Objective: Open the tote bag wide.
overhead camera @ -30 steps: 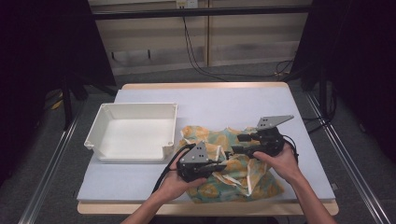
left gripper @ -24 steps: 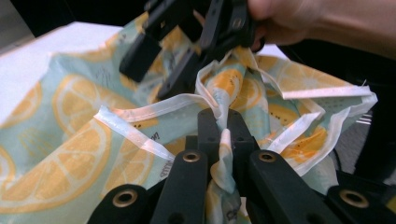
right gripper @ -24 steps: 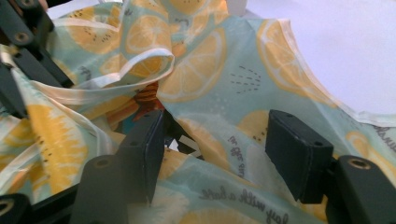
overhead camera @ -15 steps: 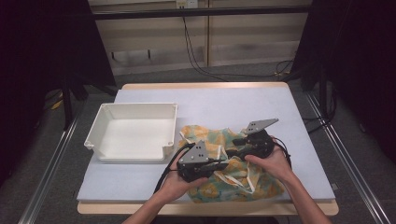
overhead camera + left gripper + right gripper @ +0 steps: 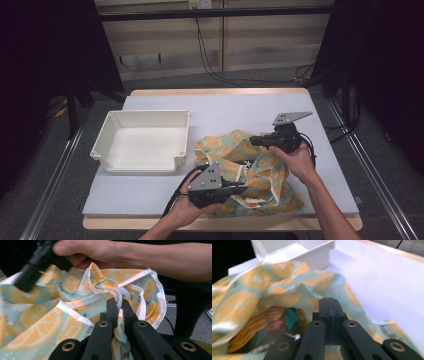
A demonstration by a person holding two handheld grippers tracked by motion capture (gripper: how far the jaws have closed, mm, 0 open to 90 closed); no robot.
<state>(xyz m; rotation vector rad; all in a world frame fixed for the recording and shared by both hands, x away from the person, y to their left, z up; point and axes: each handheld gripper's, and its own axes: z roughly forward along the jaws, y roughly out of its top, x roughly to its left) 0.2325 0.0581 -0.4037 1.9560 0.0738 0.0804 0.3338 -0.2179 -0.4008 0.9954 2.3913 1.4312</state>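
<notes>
Cloth [image 5: 250,165] printed with oranges is seen crumpled on the counter [image 5: 235,110], beside a white tray [image 5: 142,140]. It is judged light, limp and easily bunched, best taken by its white hem. The left tool [image 5: 119,305] is clamped on a hem fold; the right tool [image 5: 329,303] has just been closed, apparently pinching the far edge.
</notes>
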